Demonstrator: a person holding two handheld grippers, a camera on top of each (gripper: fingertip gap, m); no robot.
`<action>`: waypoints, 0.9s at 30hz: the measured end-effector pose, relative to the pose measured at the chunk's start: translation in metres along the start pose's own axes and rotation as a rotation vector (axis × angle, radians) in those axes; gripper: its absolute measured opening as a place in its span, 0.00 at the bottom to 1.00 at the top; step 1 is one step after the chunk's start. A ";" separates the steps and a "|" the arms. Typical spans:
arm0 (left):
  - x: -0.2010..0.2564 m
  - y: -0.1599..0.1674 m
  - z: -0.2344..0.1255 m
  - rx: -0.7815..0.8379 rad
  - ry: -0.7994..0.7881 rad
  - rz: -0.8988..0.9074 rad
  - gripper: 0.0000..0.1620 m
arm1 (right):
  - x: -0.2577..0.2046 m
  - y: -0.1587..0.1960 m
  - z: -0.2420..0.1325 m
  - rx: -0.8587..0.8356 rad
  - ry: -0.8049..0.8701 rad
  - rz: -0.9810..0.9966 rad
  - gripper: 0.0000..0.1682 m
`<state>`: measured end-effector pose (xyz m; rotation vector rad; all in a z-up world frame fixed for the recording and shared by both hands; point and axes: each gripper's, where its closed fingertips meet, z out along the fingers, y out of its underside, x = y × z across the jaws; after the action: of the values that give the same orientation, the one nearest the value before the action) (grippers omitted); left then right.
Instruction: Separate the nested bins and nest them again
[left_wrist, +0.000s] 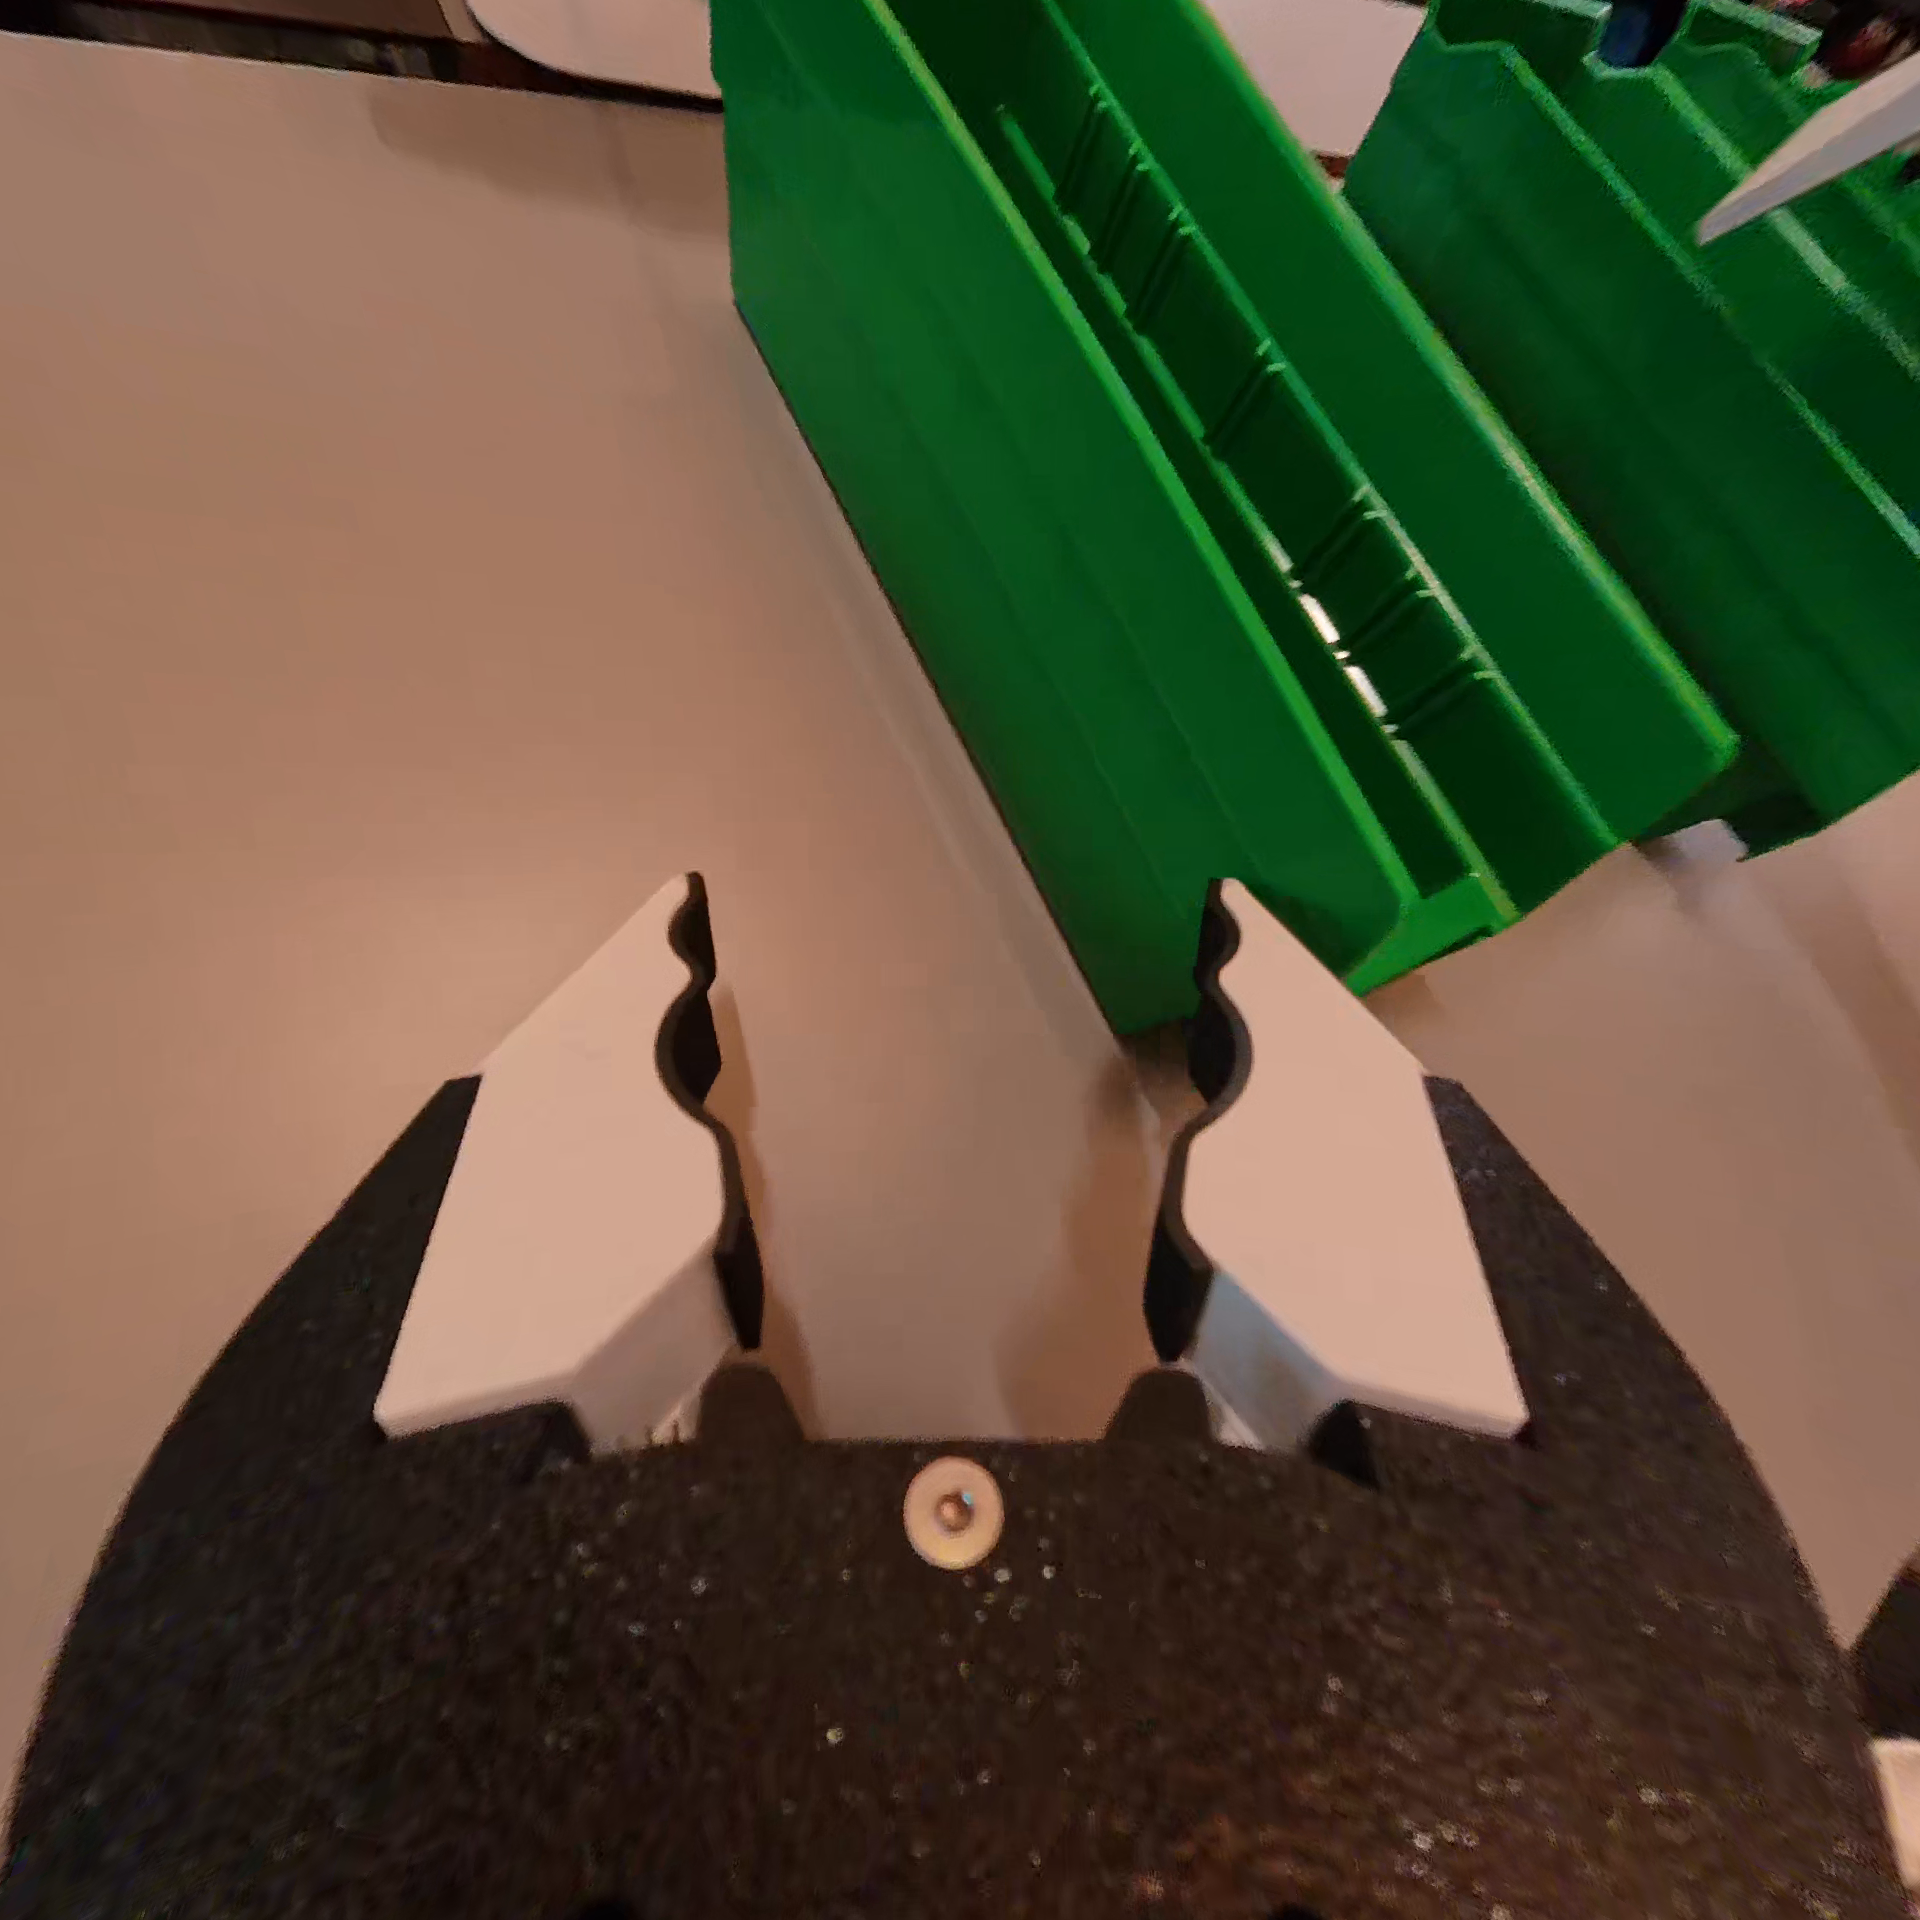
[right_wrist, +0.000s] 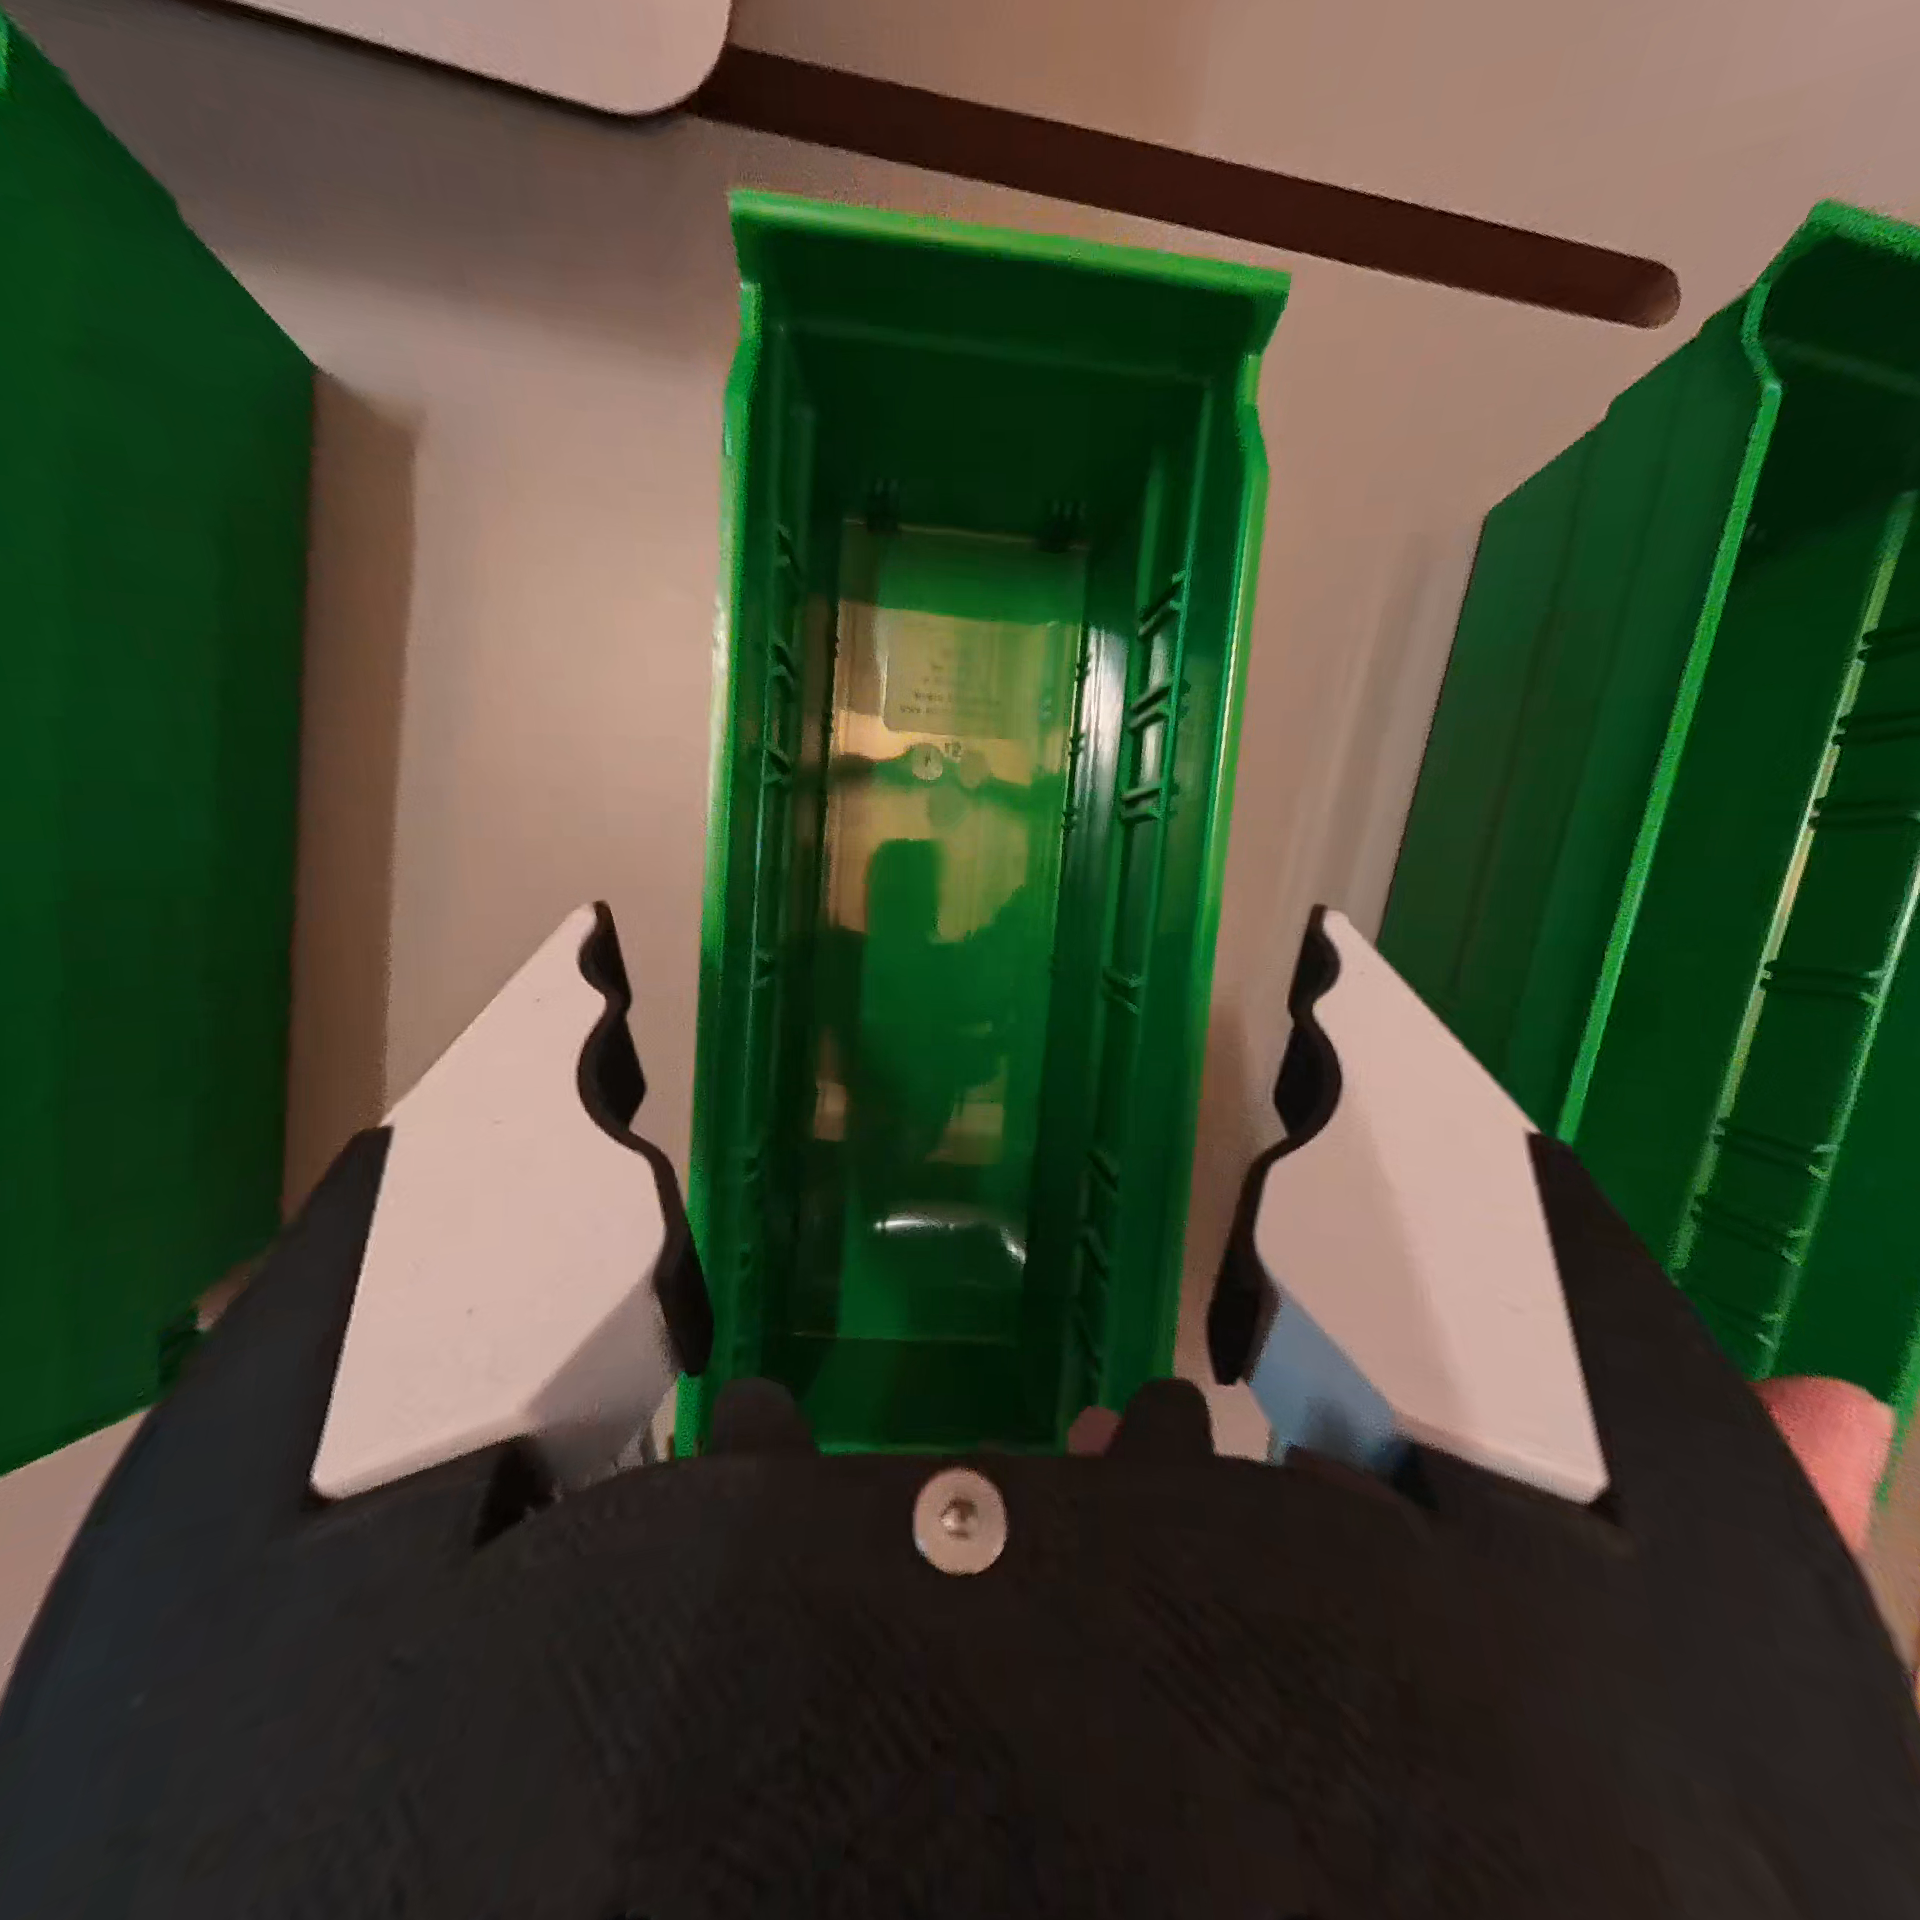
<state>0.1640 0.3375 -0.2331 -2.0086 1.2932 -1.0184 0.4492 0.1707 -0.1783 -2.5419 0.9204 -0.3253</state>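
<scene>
Three long green bins stand apart on the pale table. In the right wrist view the middle bin (right_wrist: 966, 343) runs away from me, open side up, with a label on its floor. My right gripper (right_wrist: 958, 920) is open and straddles its near end; the left pad (right_wrist: 675, 1278) is at the bin's wall, and the right pad stands slightly off. A second bin (right_wrist: 135, 727) is on the left and a third (right_wrist: 1662, 831) on the right. My left gripper (left_wrist: 954, 894) is open and empty over the table, its right fingertip (left_wrist: 1221, 935) beside the corner of a bin (left_wrist: 1039, 582).
In the left wrist view a second bin (left_wrist: 1662, 364) lies at the upper right, with a white finger of the other gripper (left_wrist: 1818, 156) over it. A dark gap (right_wrist: 1143, 177) crosses the table top behind the bins. A person's finger (right_wrist: 1829, 1455) shows at the right edge.
</scene>
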 end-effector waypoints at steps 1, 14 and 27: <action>0.003 0.000 0.000 0.005 0.015 -0.012 0.56 | -0.001 -0.001 0.001 -0.005 -0.010 0.011 0.73; -0.008 -0.004 -0.008 0.009 -0.002 -0.006 0.58 | -0.004 0.040 0.043 -0.237 -0.043 0.040 0.84; -0.029 -0.015 -0.025 0.063 -0.147 0.058 0.58 | -0.023 0.005 0.008 -0.245 -0.147 0.117 0.61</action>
<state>0.1431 0.3694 -0.2162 -1.9485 1.2191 -0.8576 0.4316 0.1845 -0.1893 -2.6715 1.1037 0.0113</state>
